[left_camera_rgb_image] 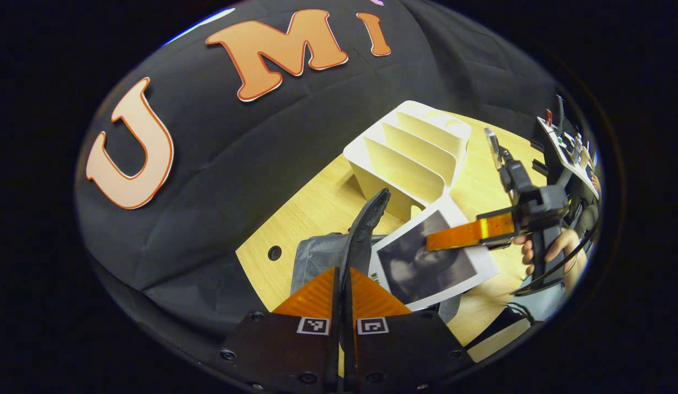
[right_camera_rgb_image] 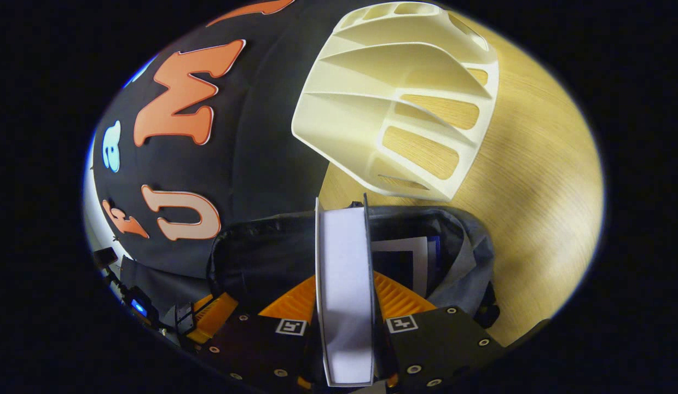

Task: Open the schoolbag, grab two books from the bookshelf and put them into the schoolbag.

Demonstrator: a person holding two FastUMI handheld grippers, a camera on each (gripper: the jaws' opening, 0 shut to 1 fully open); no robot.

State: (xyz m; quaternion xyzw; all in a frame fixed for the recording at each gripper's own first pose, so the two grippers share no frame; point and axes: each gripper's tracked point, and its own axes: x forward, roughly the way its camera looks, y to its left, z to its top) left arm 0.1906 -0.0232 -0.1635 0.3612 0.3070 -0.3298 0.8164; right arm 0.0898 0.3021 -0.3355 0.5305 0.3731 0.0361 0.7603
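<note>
The grey schoolbag (left_camera_rgb_image: 317,254) lies on the wooden table (left_camera_rgb_image: 317,205). My left gripper (left_camera_rgb_image: 343,271) is shut on the bag's black opening edge (left_camera_rgb_image: 367,219) and holds it lifted. A book (left_camera_rgb_image: 434,262) with a white border and a dark picture hangs tilted over the bag, gripped by my right gripper (left_camera_rgb_image: 453,235). In the right gripper view that book (right_camera_rgb_image: 344,284) shows edge-on between the fingers of my right gripper (right_camera_rgb_image: 344,279), above the open schoolbag (right_camera_rgb_image: 262,257). Another book (right_camera_rgb_image: 407,257) lies inside the bag. The cream bookshelf (right_camera_rgb_image: 399,109) stands just beyond, its slots bare.
The bookshelf (left_camera_rgb_image: 410,158) sits behind the bag near the black cloth wall. A hand (left_camera_rgb_image: 557,246) holds the right gripper's handle at the right. The left gripper's orange finger (right_camera_rgb_image: 210,317) shows at the bag's left side. Bare table (right_camera_rgb_image: 535,180) stretches to the right.
</note>
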